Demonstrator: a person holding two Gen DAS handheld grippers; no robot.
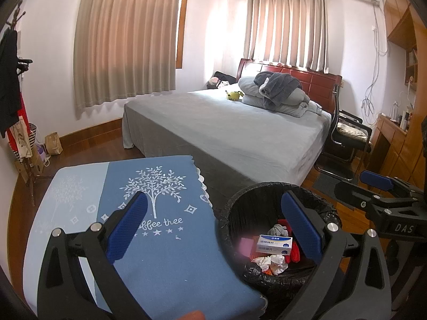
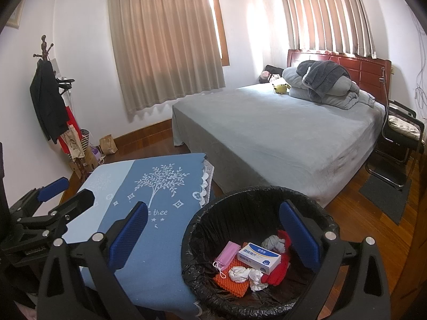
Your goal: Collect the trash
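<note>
Left wrist view: left tool hangs with its blue-padded fingers spread wide, nothing between them, one finger over the tabletop with the blue tree-print cloth, the other over the round black-bagged trash bin. The bin stands just beside the tabletop, between it and the grey-sheeted bed. Inside the bin: white-and-blue cardboard box, crumpled white tissue, red fabric scraps. The right tool shows beyond the bin's far side; its opening cannot be judged from here.

Right wrist view: right tool also gapes, empty, straddling the bin rim and the cloth-covered tabletop. In the bin: the box, pink face mask, orange textured pad, tissue, grey balled cloth, red scraps. The left tool sits over the tabletop's far edge from the bin.
</note>
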